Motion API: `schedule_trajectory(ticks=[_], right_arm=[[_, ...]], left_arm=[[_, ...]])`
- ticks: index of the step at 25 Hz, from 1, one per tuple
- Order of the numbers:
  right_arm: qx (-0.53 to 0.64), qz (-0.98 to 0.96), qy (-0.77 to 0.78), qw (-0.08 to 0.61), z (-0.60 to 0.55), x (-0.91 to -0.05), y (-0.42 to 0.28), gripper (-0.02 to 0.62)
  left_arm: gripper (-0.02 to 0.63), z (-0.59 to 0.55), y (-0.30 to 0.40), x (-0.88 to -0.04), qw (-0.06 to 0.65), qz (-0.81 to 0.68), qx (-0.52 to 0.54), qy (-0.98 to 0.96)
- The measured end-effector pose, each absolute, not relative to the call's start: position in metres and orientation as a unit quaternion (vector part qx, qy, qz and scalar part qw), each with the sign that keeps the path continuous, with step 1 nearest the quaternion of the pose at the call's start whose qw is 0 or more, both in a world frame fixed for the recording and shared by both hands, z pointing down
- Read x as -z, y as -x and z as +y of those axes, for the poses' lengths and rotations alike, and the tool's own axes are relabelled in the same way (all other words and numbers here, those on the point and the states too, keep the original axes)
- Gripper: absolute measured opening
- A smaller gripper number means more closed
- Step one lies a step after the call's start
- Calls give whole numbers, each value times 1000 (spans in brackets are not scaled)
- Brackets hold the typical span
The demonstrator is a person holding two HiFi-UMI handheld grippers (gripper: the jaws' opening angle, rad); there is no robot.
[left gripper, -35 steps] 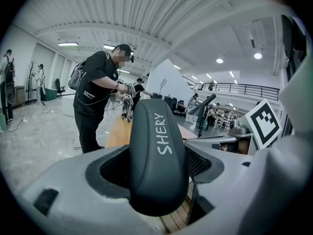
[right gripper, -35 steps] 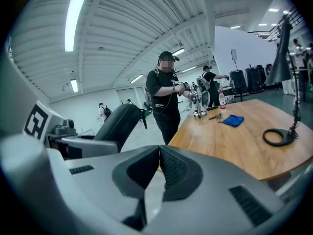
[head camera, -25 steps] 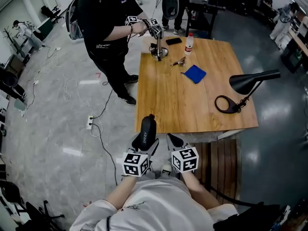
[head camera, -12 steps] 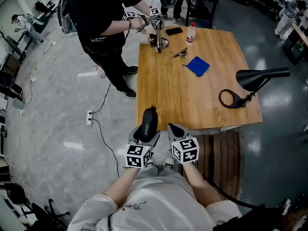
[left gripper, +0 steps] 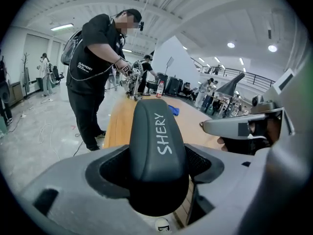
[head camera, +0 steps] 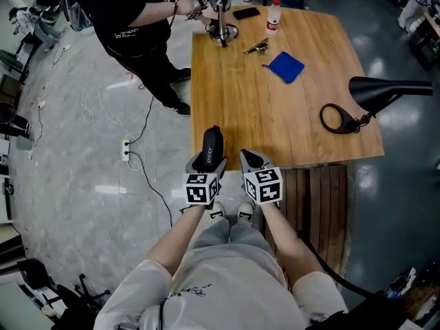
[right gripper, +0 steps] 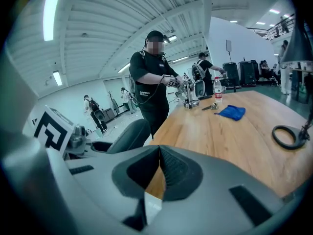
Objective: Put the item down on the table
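Observation:
A black oblong case (head camera: pixel 210 149) with white lettering is clamped between the jaws of my left gripper (head camera: pixel 207 165), which is shut on it. In the head view the case's far end reaches over the near left edge of the wooden table (head camera: pixel 261 115). The left gripper view shows the case (left gripper: pixel 157 143) upright in the left gripper (left gripper: pixel 157 166), pointing along the table. My right gripper (head camera: pixel 249 161) hangs just to the right at the table's near edge. Its jaws meet with nothing between them, as the right gripper view shows (right gripper: pixel 159 166).
A blue cloth (head camera: pixel 286 67), a metal tool (head camera: pixel 256 46), a bottle (head camera: pixel 273 16) and a phone (head camera: pixel 245 13) lie at the far end. A black desk lamp (head camera: pixel 385 90) with a ring base (head camera: pixel 336 118) stands at the right. Another person (head camera: pixel 127 19) works a metal stand (head camera: pixel 221 29) with grippers.
Both grippers have come forward to the table's near edge. The case's tip, which was short of the table, now reaches over the edge.

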State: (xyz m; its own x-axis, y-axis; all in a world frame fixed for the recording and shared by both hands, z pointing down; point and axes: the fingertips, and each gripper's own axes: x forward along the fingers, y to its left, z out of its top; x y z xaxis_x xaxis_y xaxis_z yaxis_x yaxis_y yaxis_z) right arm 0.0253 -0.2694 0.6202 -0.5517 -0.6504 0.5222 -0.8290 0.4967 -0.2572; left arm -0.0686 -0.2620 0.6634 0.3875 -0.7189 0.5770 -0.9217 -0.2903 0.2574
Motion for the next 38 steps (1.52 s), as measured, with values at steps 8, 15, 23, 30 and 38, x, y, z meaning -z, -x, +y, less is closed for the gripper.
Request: schedule_trajectory(ticks=[8, 15, 23, 30, 38], right_arm=[[-261, -834, -445, 193, -290, -657, -22, 6], [-282, -825, -447, 201, -292, -679, -26, 6], [-288, -824, -444, 203, -299, -687, -26, 6], [-295, -822, -445, 198, -301, -691, -28, 6], [-304, -820, -444, 199, -299, -694, -30, 6]], left_arm=[[356, -297, 62, -732, 294, -515, -239, -769], [356, -318, 62, -768, 316, -519, -256, -752], [356, -334, 60, -783, 301, -509, -286, -755], [357, -341, 54, -792, 287, -506, -290, -760], [364, -338, 47, -788, 279, -491, -292, -772]])
